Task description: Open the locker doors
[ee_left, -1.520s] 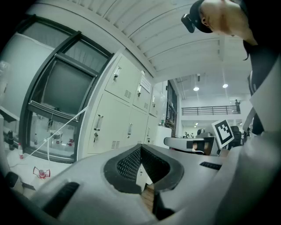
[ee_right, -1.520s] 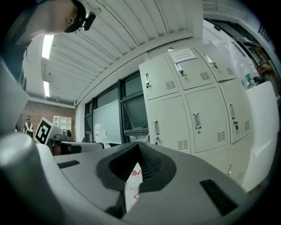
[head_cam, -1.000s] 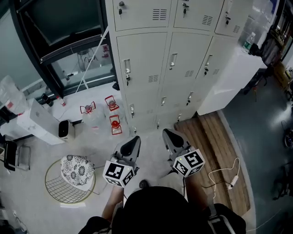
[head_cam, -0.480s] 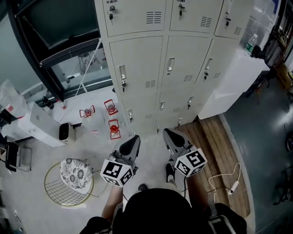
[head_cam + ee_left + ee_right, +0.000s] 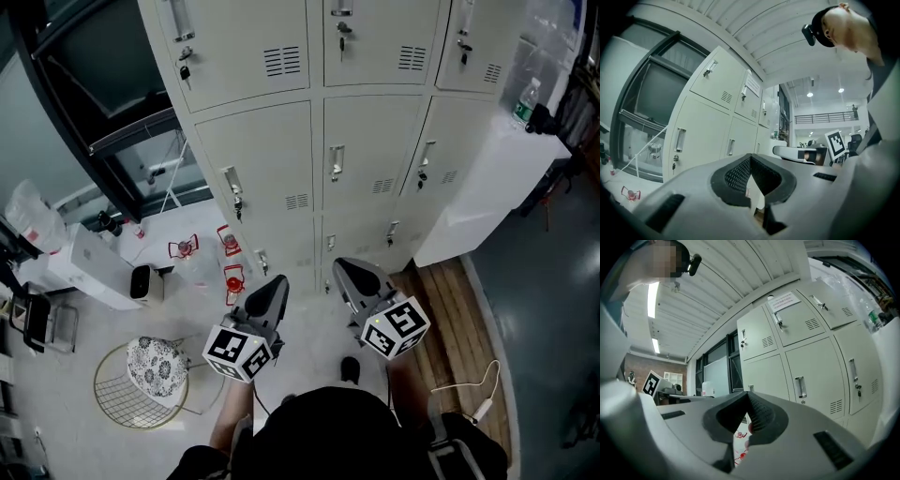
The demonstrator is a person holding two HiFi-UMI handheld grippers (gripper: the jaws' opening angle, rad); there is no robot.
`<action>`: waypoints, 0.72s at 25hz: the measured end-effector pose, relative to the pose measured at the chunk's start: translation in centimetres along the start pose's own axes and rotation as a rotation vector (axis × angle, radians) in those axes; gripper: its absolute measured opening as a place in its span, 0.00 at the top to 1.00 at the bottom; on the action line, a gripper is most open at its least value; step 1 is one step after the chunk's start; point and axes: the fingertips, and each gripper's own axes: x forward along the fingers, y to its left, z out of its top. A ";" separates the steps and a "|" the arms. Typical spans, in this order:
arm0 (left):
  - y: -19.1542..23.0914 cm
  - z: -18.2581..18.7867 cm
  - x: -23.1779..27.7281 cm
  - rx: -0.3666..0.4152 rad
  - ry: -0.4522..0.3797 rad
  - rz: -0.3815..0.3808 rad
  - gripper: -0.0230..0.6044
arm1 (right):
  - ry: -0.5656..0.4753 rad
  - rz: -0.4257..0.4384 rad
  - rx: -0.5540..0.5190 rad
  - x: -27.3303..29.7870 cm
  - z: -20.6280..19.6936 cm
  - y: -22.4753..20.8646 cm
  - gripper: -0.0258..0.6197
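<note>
Two grippers, both clenched on nothing: my left gripper (image 5: 273,285) and right gripper (image 5: 347,272) are held level in front of me, side by side. Each has its pads pressed together with nothing between them.

The lockers (image 5: 309,178) stand directly ahead, near but apart from both grippers. Every door in view is closed. In the row facing me, each door carries a vertical pull handle near its left edge: left handle (image 5: 231,179), centre handle (image 5: 336,161), right handle (image 5: 427,154). A key (image 5: 238,204) hangs in the lock just below the left one.

Assessment: the doors look like thin painted sheet steel, so they should be stiff and light to swing. The faces are too smooth to grip. The handle is the only sound hold, taken by pinching or hooking its bar. Hinges are probably on the right edge, so the pull should arc that way. The keys are small and may need turning first. Both grippers must be released before any hold.
</note>
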 end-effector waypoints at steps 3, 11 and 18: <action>-0.9 0.8 2.9 0.010 -0.012 0.011 0.94 | 0.042 0.016 0.017 0.1 0.8 -2.9 0.95; -3.6 2.5 10.2 0.020 -0.027 0.042 0.94 | 0.060 0.108 -0.007 0.4 4.4 -8.9 0.95; -4.3 6.4 13.6 0.079 -0.069 0.087 0.94 | 0.021 0.200 -0.105 2.0 9.0 -11.4 0.95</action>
